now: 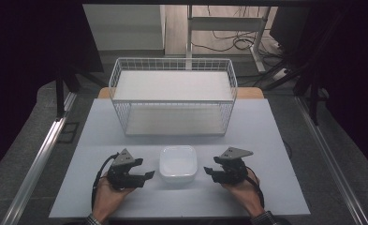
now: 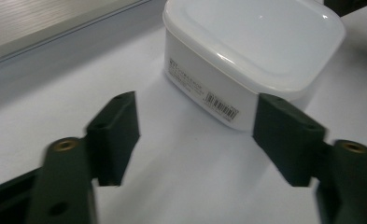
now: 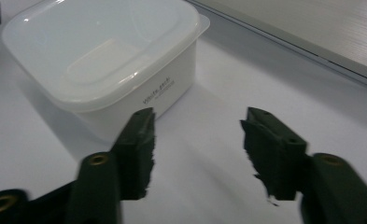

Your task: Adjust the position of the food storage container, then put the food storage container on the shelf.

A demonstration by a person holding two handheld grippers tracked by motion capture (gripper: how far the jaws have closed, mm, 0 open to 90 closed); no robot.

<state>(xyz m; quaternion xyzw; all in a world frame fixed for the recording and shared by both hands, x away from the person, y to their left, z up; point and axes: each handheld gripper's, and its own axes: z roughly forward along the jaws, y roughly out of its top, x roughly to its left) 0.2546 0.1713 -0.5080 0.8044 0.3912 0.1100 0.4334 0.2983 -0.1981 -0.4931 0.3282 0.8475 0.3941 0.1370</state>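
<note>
A pale table top (image 1: 266, 140) is seen beneath both tools, and beyond them, at its far side, a white wire basket (image 1: 172, 96) is set with a white board laid across its top. Between the two tools a white lidded plastic container (image 1: 177, 163) is placed: it lies just ahead of the left gripper (image 1: 149, 175), whose jaws are spread wide and hold nothing, and just ahead of the right gripper (image 1: 208, 171), likewise spread and empty. In the left gripper view the container (image 2: 251, 51) is seen ahead and toward the right jaw, one corner turned to the tool and a barcode label shown on the near wall; whether that jaw touches it cannot be told. In the right gripper view the container (image 3: 102, 60) is found ahead and toward the left jaw, small print on its wall. The box is roughly square with rounded corners, so no long axis is marked; its lid is faced upward.
</note>
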